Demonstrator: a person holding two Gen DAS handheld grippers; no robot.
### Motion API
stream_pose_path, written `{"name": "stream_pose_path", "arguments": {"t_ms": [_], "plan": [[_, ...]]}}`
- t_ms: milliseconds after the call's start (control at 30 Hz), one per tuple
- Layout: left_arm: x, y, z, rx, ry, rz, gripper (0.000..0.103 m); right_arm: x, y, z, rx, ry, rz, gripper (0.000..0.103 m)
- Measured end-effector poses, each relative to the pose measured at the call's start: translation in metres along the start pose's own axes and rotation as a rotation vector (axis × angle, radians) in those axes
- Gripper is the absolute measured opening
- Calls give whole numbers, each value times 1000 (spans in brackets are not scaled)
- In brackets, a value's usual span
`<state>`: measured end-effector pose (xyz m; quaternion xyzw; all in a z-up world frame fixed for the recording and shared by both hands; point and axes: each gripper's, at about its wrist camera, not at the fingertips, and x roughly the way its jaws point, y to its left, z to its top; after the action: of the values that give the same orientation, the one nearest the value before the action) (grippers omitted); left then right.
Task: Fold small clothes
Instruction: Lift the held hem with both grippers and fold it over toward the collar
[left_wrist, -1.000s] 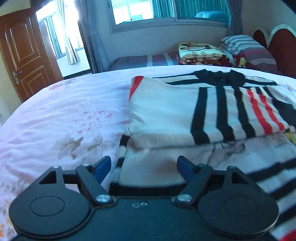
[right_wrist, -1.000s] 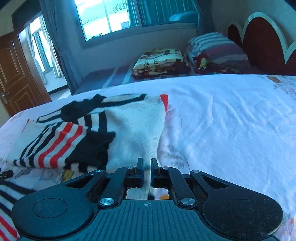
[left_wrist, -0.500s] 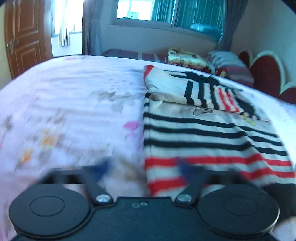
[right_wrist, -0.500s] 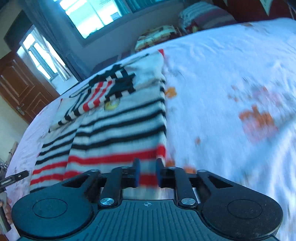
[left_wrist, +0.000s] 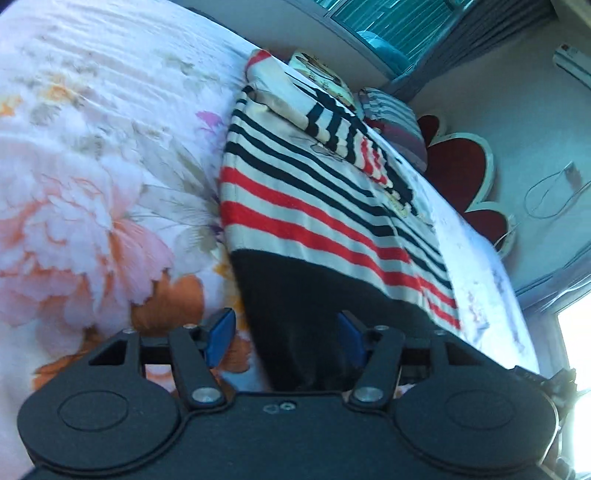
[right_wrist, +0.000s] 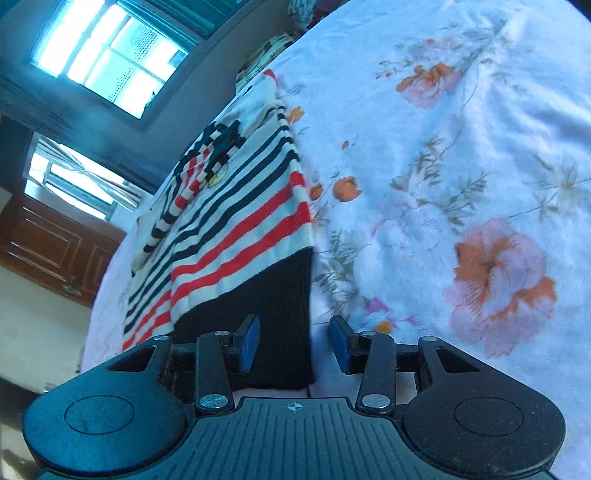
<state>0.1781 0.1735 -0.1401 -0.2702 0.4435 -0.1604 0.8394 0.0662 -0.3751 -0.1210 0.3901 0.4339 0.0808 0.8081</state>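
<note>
Two grippers straddle the near corners of the black hem of the striped knit sweater (left_wrist: 317, 206) on the flowered bedsheet (left_wrist: 92, 177): left gripper (left_wrist: 284, 338) closing, right gripper (right_wrist: 293, 341) opening, neither pinching yet. Sleeves lie folded; the next move, I judge, is clamping the hem and carrying it toward the collar. Beyond: striped pillow (left_wrist: 395, 122), red scalloped headboard (left_wrist: 461, 173), window (right_wrist: 107, 62).

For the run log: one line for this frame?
phase: hem grasp | left gripper: closing, black hem of striped knit sweater between jaws | right gripper: opening, hem corner between jaws
</note>
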Motion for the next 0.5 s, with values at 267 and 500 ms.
{"name": "stream_pose_path", "arguments": {"t_ms": [267, 500], "plan": [[33, 1, 20, -63, -2, -65, 47, 39, 6, 23, 12, 39, 67, 41], [28, -7, 12, 5, -19, -13, 5, 35, 8, 22, -46, 43, 75, 4]]}}
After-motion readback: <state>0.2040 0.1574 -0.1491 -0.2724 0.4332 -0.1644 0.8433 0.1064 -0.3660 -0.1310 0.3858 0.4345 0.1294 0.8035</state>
